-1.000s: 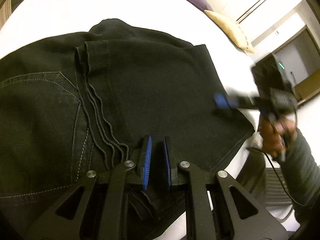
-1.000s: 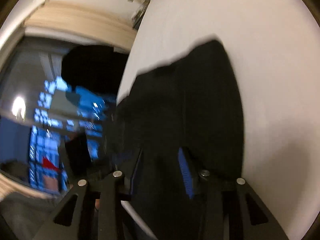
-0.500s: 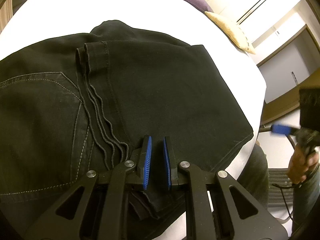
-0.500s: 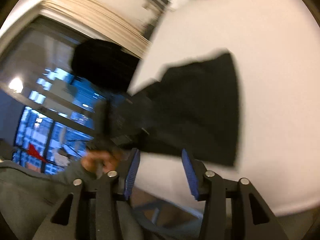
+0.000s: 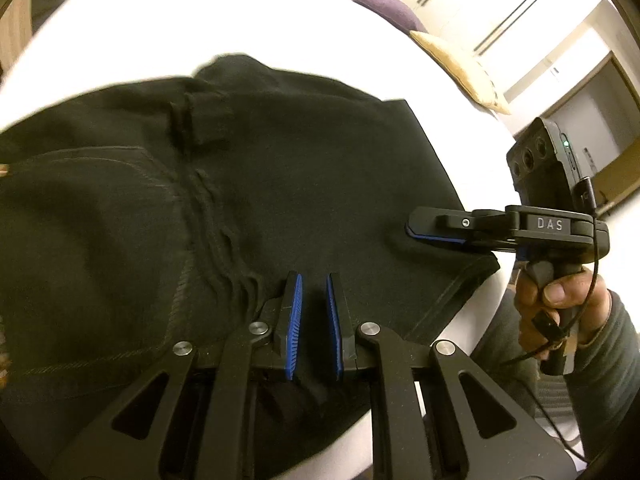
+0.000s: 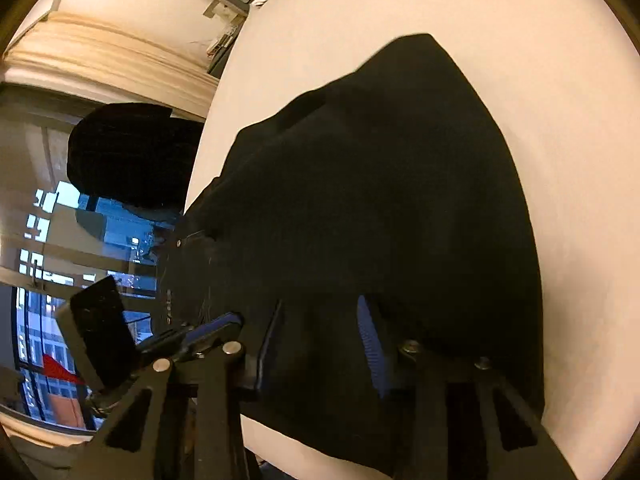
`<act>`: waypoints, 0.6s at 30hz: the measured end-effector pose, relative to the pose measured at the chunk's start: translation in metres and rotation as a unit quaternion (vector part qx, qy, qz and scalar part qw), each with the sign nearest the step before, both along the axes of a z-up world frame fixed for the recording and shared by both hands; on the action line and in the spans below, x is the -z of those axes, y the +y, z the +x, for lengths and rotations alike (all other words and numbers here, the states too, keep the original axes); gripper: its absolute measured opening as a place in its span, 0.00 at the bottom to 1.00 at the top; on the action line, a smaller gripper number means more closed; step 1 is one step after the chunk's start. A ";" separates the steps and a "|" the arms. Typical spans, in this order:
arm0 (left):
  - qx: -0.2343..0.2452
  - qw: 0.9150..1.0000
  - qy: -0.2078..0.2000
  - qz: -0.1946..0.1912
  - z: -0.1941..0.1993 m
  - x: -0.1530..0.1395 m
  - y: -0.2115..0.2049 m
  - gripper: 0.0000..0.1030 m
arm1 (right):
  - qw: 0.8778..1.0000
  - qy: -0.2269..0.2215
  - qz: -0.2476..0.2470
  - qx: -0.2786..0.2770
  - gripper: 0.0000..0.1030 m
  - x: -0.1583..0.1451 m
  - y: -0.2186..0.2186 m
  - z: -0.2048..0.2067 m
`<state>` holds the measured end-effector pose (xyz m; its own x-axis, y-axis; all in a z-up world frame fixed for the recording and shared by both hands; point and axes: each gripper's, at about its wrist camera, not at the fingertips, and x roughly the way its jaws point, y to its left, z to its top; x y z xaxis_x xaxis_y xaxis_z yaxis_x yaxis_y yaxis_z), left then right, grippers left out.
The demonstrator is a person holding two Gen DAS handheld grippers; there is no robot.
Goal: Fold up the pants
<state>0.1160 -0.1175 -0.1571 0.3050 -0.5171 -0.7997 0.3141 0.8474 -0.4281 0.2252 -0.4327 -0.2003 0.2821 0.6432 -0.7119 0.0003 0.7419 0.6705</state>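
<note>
Black pants point(image 5: 280, 180) lie folded on a white table point(image 5: 200, 12), with a back pocket at the left and a hemmed corner at the right. My left gripper point(image 5: 313, 280) is at the near edge of the pants. Its blue pads are nearly together, with dark cloth in the narrow gap. My right gripper point(image 5: 410, 228) reaches in from the right over the hemmed corner, held by a person's hand point(image 5: 560, 300). In the right wrist view the right gripper point(image 6: 320, 302) is closing with the pants point(image 6: 380, 200) between its pads, which stand apart. Cloth drapes over its right finger. The left gripper point(image 6: 228, 322) shows at the lower left.
A purple cushion point(image 5: 384, 4) and a tan cushion point(image 5: 460, 68) lie at the far right of the table. The table's rim point(image 6: 208, 128) curves close to the left of the pants, with a dark rounded chair back point(image 6: 128, 152) and a window point(image 6: 48, 240) beyond.
My right gripper drew back off the table's right side, then returned onto the hemmed corner of the pants. The left gripper kept still at the near edge.
</note>
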 end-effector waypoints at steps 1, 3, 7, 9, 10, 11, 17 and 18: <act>-0.009 1.000 -0.009 -0.002 -0.005 -0.007 0.007 0.12 | 1.000 0.000 -0.006 0.001 0.40 -0.002 0.000 -0.002; -0.037 0.999 -0.027 -0.018 -0.016 -0.022 0.028 0.20 | 1.000 -0.003 -0.019 -0.001 0.45 -0.003 0.007 -0.001; -0.147 0.984 -0.063 -0.082 -0.053 -0.047 0.101 0.90 | 0.999 -0.025 -0.025 -0.015 0.66 -0.009 0.027 -0.003; -0.221 0.966 -0.070 -0.110 -0.078 -0.052 0.149 0.91 | 0.998 -0.038 -0.037 -0.025 0.75 -0.014 0.033 -0.006; -0.249 0.958 -0.064 -0.126 -0.087 -0.050 0.169 0.91 | 0.998 -0.042 -0.039 -0.027 0.76 -0.010 0.031 -0.006; -0.283 0.947 -0.059 -0.144 -0.098 -0.048 0.191 0.91 | 0.998 -0.044 -0.040 -0.027 0.78 -0.011 0.030 -0.007; -0.410 0.881 -0.019 -0.234 -0.126 -0.014 0.269 0.91 | 0.999 -0.047 -0.022 -0.015 0.77 -0.011 0.020 -0.012; -0.419 0.875 -0.011 -0.242 -0.125 -0.008 0.274 0.91 | 0.999 -0.047 -0.022 -0.014 0.75 -0.011 0.017 -0.013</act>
<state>-0.0087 0.1561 -0.1495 0.7514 -0.3815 -0.5384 -0.3177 0.5060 -0.8019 0.2122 -0.4157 -0.1889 0.3309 0.6209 -0.7106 -0.0825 0.7692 0.6337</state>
